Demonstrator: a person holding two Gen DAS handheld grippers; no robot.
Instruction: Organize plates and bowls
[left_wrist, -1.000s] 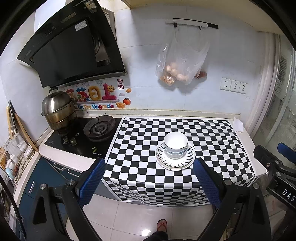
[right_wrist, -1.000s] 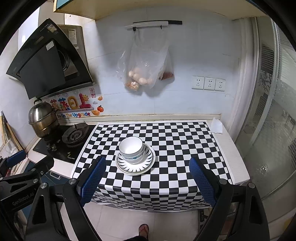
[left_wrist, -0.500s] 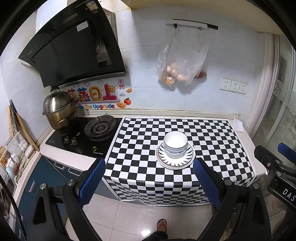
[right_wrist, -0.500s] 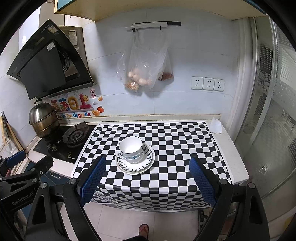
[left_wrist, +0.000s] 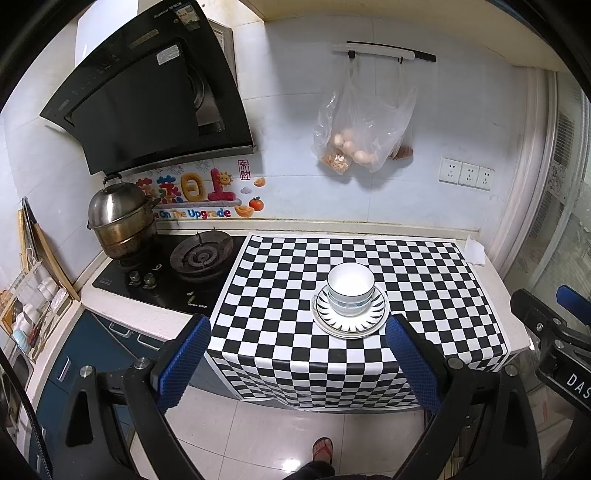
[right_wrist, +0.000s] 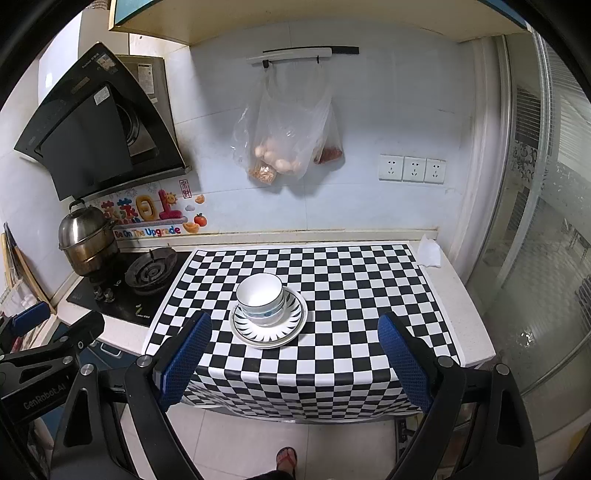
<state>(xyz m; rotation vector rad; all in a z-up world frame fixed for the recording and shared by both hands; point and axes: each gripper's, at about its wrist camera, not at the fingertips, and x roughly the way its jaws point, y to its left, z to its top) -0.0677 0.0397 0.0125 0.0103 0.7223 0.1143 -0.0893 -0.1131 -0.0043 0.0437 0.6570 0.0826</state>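
White bowls (left_wrist: 350, 288) are stacked on stacked plates (left_wrist: 349, 326) with a black ray pattern, on the checkered cloth (left_wrist: 280, 295) of the counter. The same bowls (right_wrist: 260, 297) and plates (right_wrist: 269, 334) show in the right wrist view. My left gripper (left_wrist: 295, 360) is open and empty, held back from the counter's front edge. My right gripper (right_wrist: 293, 356) is open and empty too, also in front of the counter. The right gripper also shows at the left wrist view's right edge (left_wrist: 546, 325), and the left gripper at the right wrist view's left edge (right_wrist: 44, 336).
A gas stove (left_wrist: 199, 254) with a steel steamer pot (left_wrist: 120, 221) is at the left under a range hood (left_wrist: 147, 99). Plastic bags (left_wrist: 360, 136) hang on the wall. A crumpled tissue (left_wrist: 474, 249) lies at the counter's back right. A glass door (right_wrist: 535, 240) is at the right.
Both views have shifted very slightly; the grippers stay open in front of the counter. The bowls and plates have not moved.
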